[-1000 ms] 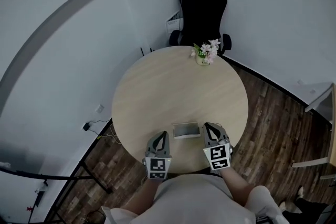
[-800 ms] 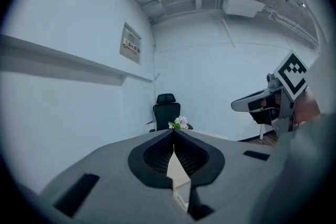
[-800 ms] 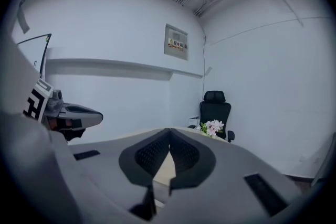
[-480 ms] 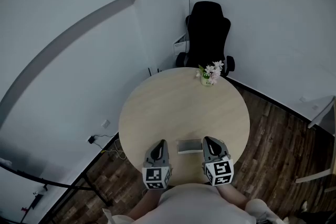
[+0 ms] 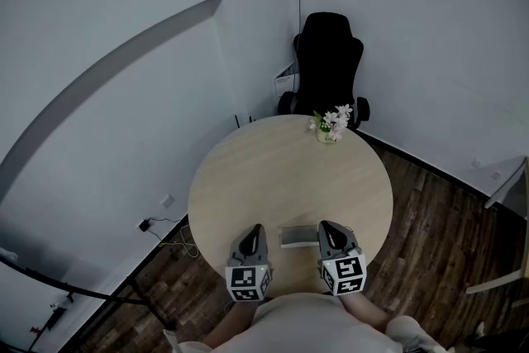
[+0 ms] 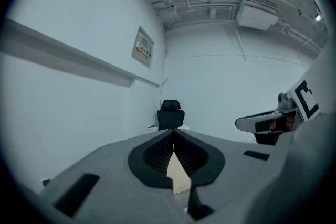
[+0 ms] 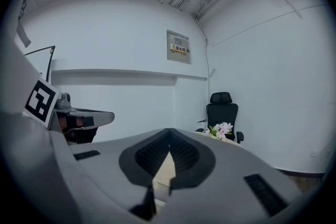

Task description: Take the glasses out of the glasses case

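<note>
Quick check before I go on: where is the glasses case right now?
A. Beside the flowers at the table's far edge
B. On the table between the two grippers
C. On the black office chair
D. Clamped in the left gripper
B: the head view shows the glasses case lying on the round table near its near edge, between the left gripper and the right gripper, whose jaws are both shut on nothing.

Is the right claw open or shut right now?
Shut. In the right gripper view, the two tips of the right claw meet, and nothing is held between them.
</note>
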